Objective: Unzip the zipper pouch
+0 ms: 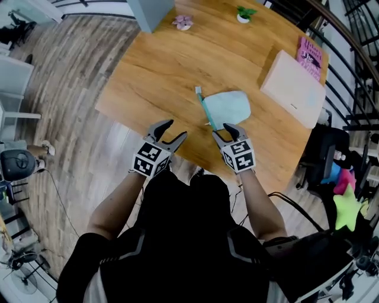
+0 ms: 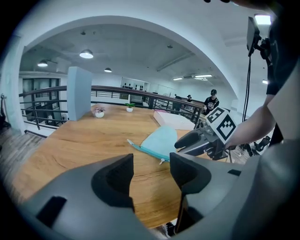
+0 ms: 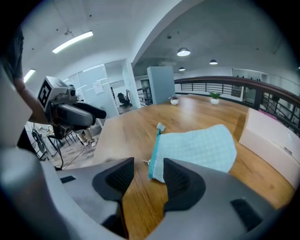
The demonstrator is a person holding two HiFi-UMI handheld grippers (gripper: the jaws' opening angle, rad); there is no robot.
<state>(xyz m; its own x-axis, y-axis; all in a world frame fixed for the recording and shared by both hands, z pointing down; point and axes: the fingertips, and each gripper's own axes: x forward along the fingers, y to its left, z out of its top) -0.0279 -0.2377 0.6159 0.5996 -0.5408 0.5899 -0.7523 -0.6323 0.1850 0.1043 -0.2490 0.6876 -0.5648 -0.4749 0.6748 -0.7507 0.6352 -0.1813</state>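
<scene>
The zipper pouch (image 1: 228,108) is the only one on the wooden table (image 1: 154,71). It lies flat, pale teal, near the edge closest to you. Its one zipper (image 3: 155,149) runs down its left side and looks closed. The small metal pull (image 3: 146,162) sits at the end nearest you.

You hold two grippers. Your left gripper (image 1: 176,129) hovers over the table's near edge, left of the pouch and apart from it. Its jaws are spread, with only bare wood showing between them. Your right gripper (image 1: 222,130) is just short of the pouch's near corner. Its jaws are also spread. The zipper's near end and the pull line up with the gap beyond them, but the pads press on nothing.

Two small pots stand at the far edge: one with pink flowers (image 1: 182,22) and one with a green plant (image 1: 244,13). To the right lie one white box (image 1: 293,89) and one pink book (image 1: 311,56). One grey-blue panel (image 1: 151,12) stands at the far left.
</scene>
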